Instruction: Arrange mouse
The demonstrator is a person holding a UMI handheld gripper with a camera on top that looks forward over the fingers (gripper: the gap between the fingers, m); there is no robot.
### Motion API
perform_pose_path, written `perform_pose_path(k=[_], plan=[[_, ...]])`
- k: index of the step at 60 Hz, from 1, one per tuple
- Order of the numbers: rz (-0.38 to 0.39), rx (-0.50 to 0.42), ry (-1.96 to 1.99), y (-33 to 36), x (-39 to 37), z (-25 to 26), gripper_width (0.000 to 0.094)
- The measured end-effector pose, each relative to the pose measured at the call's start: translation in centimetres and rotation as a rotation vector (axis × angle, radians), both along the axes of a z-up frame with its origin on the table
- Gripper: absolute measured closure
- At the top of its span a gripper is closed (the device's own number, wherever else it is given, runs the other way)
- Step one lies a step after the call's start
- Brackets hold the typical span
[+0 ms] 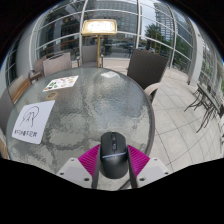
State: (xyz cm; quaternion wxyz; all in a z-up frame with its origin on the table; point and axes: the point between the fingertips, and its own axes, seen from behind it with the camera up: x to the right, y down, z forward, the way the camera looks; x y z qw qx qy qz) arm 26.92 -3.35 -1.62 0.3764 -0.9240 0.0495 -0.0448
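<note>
A black computer mouse (112, 153) sits between my two fingers, its scroll wheel pointing away from me. The pink pads (91, 158) press against both of its sides, so my gripper (113, 150) is shut on the mouse. It is over the near edge of a round glass-topped table (100, 100). A white mat with a dark logo (31, 121) lies on the table to the left, beyond the fingers.
A paper sheet (61, 82) lies at the table's far left. Dark chairs stand around the table, one at the far right (148, 67) and one at the far left (57, 64). A lit lamp (99, 28) stands behind. The paved floor (180, 120) lies to the right.
</note>
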Motion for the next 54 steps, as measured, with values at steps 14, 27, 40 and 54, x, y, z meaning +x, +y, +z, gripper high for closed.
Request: perform_pose_path(k=[14,27,40,54], plan=[[-0.016,-0.047,0.015,-0.2,0.0,-0.1,0.0667],[-0.088,0.029,0.002,2.7,-1.3,10.0,0.0667],[-0.009,0.293,-0.029,9.9,-12.5,27.8,0.0667],[0.159,0.259,0.019,13.6,-29.6,24.6,0.0670]])
